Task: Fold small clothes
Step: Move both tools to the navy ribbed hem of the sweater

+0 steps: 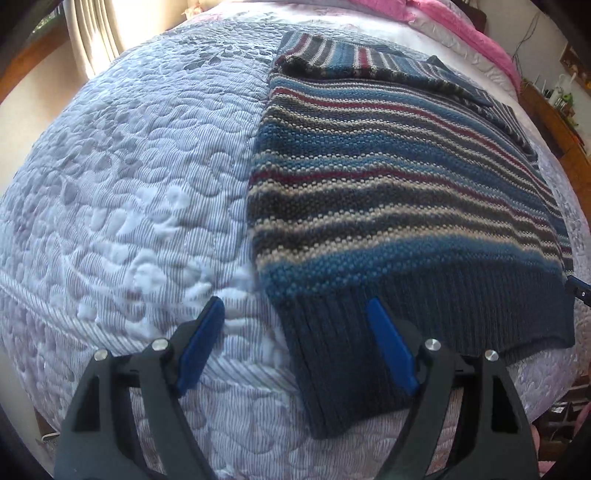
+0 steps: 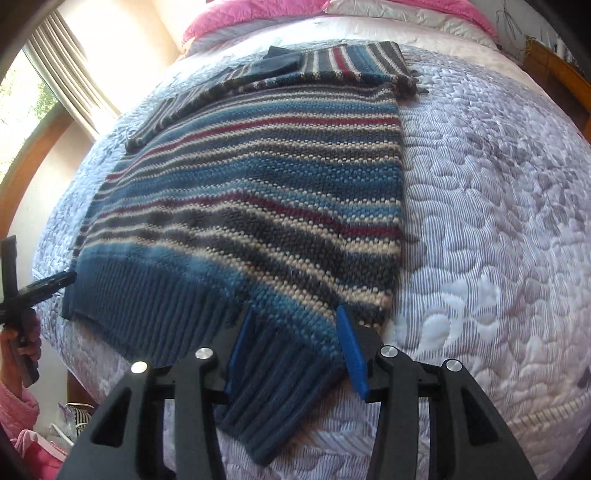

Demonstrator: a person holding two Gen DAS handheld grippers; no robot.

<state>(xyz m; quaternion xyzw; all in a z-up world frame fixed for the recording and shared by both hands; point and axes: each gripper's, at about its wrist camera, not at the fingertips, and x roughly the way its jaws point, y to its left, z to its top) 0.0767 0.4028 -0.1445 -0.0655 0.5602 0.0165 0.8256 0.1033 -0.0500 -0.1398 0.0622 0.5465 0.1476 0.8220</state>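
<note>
Left tool (image 1: 295, 314) sits nearest in its own view, blue fingers (image 1: 201, 343) spread wide, gripping nothing; the left finger is over bare quilt, the right one over the ribbed hem (image 1: 343, 354) at the sweater's near left corner. Whether the fingers touch the fabric can't be told. Right tool (image 2: 295, 321) also spread wide, straddling the hem's near right corner (image 2: 273, 373); the knit lies between the fingers but they are not pinching it.

Striped knit sweater (image 1: 388, 177) lies flat on the bed, on a pale lavender quilted bedspread (image 1: 129, 184). Dark blue ribbed hem faces the tools, body stripes in blue, grey, cream and dark red run crosswise. In the left view it fills the right half of the bed, in the right view the left-centre. Far end: both sleeves (image 2: 332, 62) are folded across the upper body, stripes running the other way, a dark blue cuff (image 2: 277, 64) lying on top.

Left edge of the right view: the other tool's black tip (image 2: 44, 288) near the hem's far corner, a hand (image 2: 22, 343) gripping its handle, pink sleeve (image 2: 16, 406) below.

Beyond the sweater: pink blanket (image 2: 258, 14) and white pillow (image 2: 406, 14) at the head of the bed. Curtained window (image 2: 55, 62) on the left, wooden bed frame (image 1: 561, 125) at the right edge.
</note>
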